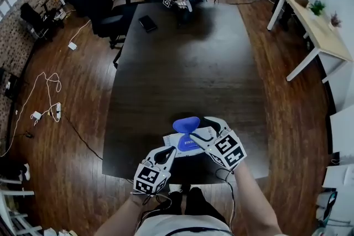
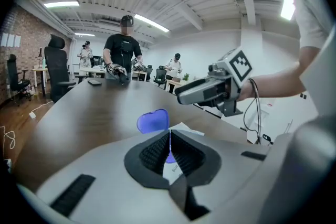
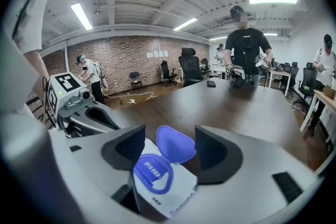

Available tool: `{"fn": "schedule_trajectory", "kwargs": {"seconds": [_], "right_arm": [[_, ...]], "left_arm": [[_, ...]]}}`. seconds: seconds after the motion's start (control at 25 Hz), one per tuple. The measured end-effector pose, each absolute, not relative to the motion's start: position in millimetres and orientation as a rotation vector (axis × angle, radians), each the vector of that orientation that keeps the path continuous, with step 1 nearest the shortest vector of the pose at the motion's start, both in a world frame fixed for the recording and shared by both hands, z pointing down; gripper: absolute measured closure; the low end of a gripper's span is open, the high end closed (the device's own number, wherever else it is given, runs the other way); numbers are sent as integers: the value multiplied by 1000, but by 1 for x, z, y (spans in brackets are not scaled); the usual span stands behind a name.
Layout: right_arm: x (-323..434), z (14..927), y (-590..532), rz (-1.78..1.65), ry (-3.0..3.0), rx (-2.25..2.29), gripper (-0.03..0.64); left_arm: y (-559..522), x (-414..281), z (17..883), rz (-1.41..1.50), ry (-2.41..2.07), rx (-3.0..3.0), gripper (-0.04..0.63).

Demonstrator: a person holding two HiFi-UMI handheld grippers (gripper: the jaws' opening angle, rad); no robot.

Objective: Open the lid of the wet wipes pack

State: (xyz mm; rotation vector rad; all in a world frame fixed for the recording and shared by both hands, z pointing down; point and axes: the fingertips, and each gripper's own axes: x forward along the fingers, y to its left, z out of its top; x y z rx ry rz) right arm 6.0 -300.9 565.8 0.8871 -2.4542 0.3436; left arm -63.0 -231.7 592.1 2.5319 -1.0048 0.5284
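Wipes pack at the table's near edge, blue lid up. Left claw clamped on its corner; right claw gapes empty around the lid. Likely soft, light, slippery: grip the edge.

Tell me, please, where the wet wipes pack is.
Head view: the wet wipes pack lies at the near edge of the table, between the left gripper and right gripper.
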Motion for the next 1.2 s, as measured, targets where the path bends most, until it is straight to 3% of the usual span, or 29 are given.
{"fn": "schedule_trajectory", "kwargs": {"seconds": [0.36, 1.2], "right_arm": [[-5, 517, -202, 355, -2508, 1093, 310], [18, 465, -109, 363, -2515, 1419, 324]], "left_arm": [[-201, -76, 525, 353, -979, 2610, 589], [-147, -88, 488, 267, -891, 2727, 589]]}}
